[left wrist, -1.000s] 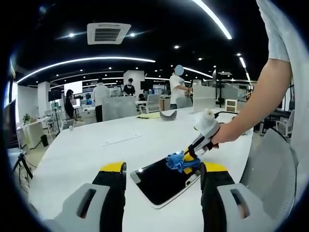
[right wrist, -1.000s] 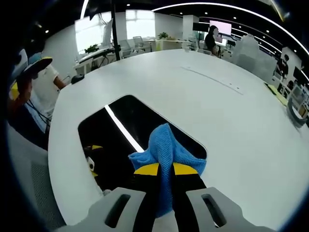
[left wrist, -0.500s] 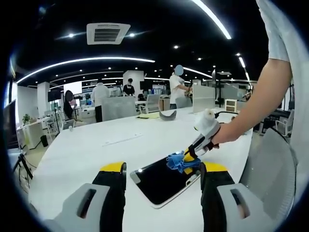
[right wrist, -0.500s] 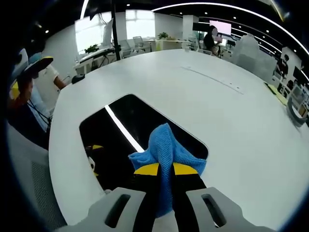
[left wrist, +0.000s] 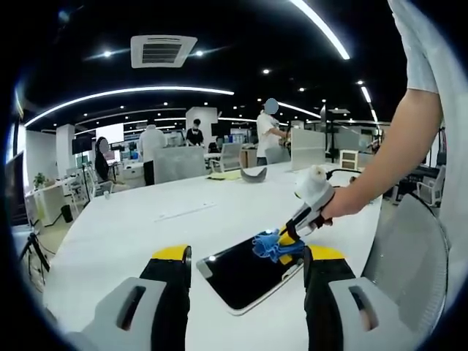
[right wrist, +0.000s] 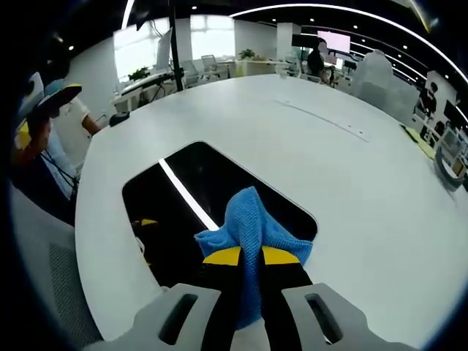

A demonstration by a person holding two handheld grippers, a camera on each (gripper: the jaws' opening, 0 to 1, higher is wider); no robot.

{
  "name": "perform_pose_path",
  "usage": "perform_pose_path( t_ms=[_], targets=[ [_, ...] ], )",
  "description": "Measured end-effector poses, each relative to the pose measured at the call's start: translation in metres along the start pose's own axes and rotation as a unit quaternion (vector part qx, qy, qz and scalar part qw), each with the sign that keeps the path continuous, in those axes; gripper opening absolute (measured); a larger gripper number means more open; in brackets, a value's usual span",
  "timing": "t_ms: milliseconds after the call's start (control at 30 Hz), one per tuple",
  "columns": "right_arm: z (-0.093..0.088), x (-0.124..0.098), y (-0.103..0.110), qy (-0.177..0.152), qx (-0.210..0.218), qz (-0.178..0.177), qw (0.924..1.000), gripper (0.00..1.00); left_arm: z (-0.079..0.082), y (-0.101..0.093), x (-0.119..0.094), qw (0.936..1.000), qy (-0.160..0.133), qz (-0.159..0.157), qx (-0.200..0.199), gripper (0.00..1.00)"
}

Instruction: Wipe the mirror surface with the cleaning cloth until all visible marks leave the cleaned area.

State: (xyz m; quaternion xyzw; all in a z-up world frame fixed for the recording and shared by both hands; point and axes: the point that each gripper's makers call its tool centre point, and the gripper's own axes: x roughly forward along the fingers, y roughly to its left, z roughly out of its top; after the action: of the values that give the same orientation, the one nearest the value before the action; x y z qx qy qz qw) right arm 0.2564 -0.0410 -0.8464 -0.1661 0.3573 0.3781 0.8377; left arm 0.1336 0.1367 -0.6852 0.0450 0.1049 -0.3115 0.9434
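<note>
Table: my white table (left wrist: 124, 234) in an open-plan office.
Mirror: dark mirror (right wrist: 197, 205) flat on it.
Right gripper (right wrist: 251, 256): jaws pinching blue cloth (right wrist: 252, 219) on mirror.
Left gripper (left wrist: 245, 256): jaws spread, empty.

Large white table (left wrist: 139, 227), grey mesh chair (left wrist: 409, 248) at its edge, curved grey object (left wrist: 254, 174) on the far end, several people standing (left wrist: 153, 150) among desks beyond, ceiling air vent (left wrist: 162, 50), long strip lights (left wrist: 124, 93) overhead, potted plant (right wrist: 139, 73) near bright windows.
</note>
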Motion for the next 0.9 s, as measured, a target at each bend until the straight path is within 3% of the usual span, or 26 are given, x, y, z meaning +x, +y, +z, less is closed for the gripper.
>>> perform_pose_path(
  t_ms=[900],
  targets=[
    [-0.0023,-0.0034,0.0045,-0.001,0.002,0.000,1.0000,0.04,0.0004,-0.0011,-0.0007,1.0000,0.000,-0.003,0.002,0.62]
  ],
)
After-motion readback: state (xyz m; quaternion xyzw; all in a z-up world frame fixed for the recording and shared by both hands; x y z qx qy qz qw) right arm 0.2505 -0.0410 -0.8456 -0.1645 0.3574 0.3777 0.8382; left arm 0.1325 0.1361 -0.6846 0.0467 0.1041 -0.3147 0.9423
